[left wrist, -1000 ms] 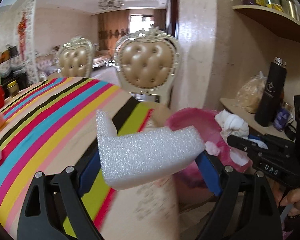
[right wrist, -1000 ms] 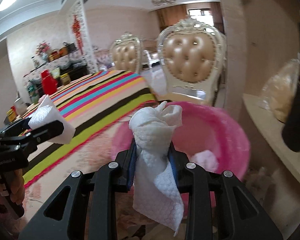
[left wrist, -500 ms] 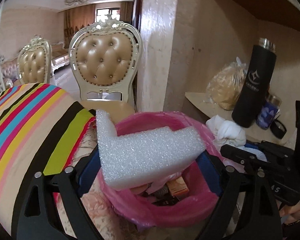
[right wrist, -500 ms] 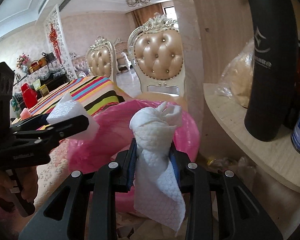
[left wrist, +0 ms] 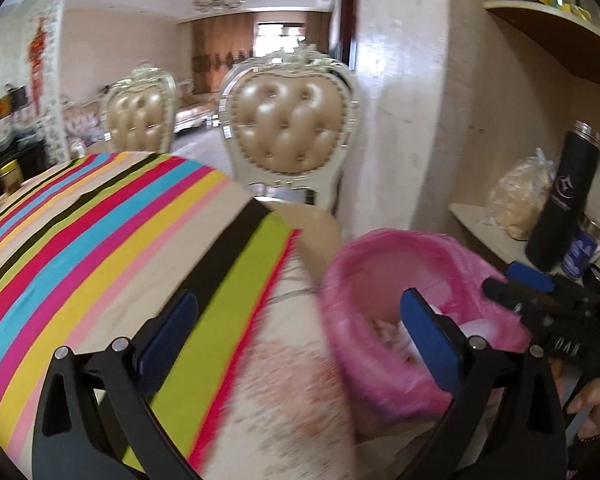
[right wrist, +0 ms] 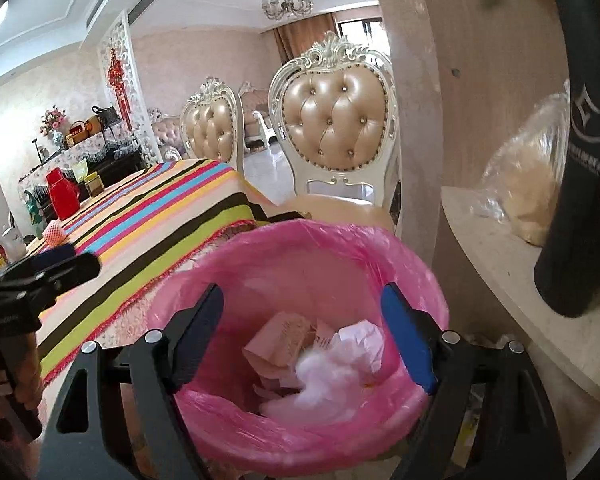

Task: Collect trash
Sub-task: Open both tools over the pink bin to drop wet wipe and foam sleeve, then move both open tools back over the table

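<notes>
A bin lined with a pink bag (right wrist: 260, 256) stands beside the striped table; it also shows in the left wrist view (left wrist: 384, 384). White tissue (right wrist: 332, 376) and crumpled paper (right wrist: 284, 340) lie inside it. My right gripper (right wrist: 304, 324) is open and empty right over the bin's mouth. My left gripper (left wrist: 296, 328) is open and empty, above the table corner just left of the bin. The white foam piece cannot be made out. The left gripper also appears at the left of the right wrist view (right wrist: 44, 272), and the right one at the right of the left wrist view (left wrist: 540, 300).
A table with a striped cloth (left wrist: 100, 232) lies to the left, with a red jug (right wrist: 62, 194) and small items far down it. Two padded chairs (left wrist: 296, 132) stand behind. A shelf (right wrist: 500, 264) on the right holds a black flask (right wrist: 580, 160) and a plastic bag (right wrist: 532, 184).
Both grippers opened. The foam piece left my left gripper and the tissue wad left my right gripper and now lies in the bin. The left gripper swung back left over the table.
</notes>
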